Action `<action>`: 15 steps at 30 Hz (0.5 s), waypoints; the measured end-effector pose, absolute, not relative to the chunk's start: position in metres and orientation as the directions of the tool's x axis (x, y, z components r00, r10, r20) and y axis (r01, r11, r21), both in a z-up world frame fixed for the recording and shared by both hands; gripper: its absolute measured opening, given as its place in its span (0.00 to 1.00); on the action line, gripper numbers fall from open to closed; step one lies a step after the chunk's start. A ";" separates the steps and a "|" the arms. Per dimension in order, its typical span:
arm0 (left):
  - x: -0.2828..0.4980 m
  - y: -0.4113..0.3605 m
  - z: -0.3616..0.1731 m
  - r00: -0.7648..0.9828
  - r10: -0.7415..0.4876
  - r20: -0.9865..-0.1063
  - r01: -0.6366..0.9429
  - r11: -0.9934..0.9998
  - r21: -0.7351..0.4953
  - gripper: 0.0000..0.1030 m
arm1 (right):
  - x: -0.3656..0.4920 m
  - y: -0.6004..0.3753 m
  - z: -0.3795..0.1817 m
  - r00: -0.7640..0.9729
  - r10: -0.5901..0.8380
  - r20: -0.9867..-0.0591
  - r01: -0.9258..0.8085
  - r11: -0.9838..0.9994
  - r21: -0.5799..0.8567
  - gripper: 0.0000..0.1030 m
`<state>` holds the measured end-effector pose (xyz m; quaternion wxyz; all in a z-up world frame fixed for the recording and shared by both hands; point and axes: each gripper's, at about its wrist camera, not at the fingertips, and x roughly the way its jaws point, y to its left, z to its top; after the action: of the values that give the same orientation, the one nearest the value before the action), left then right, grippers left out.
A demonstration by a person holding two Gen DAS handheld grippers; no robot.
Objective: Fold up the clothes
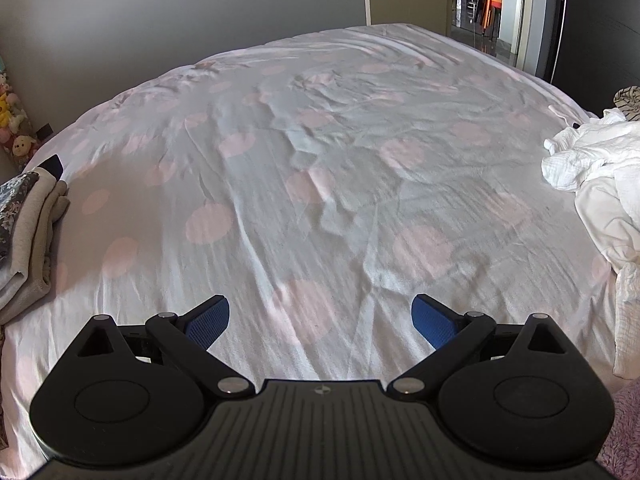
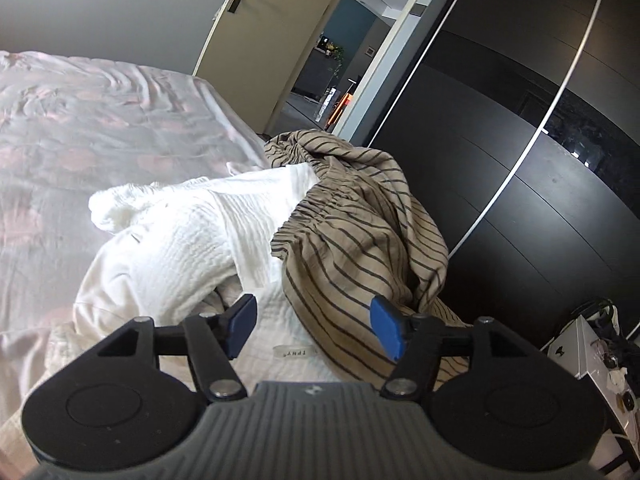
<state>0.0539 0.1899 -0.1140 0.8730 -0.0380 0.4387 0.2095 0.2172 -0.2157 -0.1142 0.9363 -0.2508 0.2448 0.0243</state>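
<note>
My left gripper [image 1: 321, 322] is open and empty above the bed sheet [image 1: 320, 152], which is white with pink dots. A pile of unfolded white clothes [image 1: 596, 168] lies at the bed's right edge. A stack of folded clothes [image 1: 28, 236] lies at the left edge. In the right wrist view, my right gripper [image 2: 313, 328] is open and empty just above the pile. There a tan garment with dark stripes [image 2: 360, 232] lies over crumpled white clothes [image 2: 192, 236]. A white label [image 2: 294, 353] shows between the fingers.
A dark sliding wardrobe [image 2: 520, 140] stands close to the bed's right side. An open door [image 2: 260, 40] is beyond the bed's far corner. A white box with small items [image 2: 592, 356] sits on the floor at right. Plush toys [image 1: 14, 128] are by the left wall.
</note>
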 end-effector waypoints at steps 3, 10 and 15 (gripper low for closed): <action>0.061 0.189 -0.120 0.512 0.328 -0.794 -0.401 0.909 0.117 0.97 | 0.234 -0.211 -0.124 0.874 -0.089 -0.477 -0.171 0.863 -0.475 0.63; 0.067 0.185 -0.121 0.504 0.321 -0.802 -0.385 0.914 0.124 0.97 | 0.244 -0.220 -0.116 0.885 -0.093 -0.456 -0.130 0.892 -0.433 0.04; 0.062 0.180 -0.116 0.521 0.311 -0.795 -0.376 0.920 0.113 0.97 | 0.223 -0.209 -0.091 0.870 0.049 -0.491 -0.241 0.911 -0.335 0.02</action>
<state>0.0623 0.1803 -0.1159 0.8714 -0.0364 0.4478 0.1972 0.2232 -0.2089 -0.0906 0.9467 -0.1969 0.2433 0.0767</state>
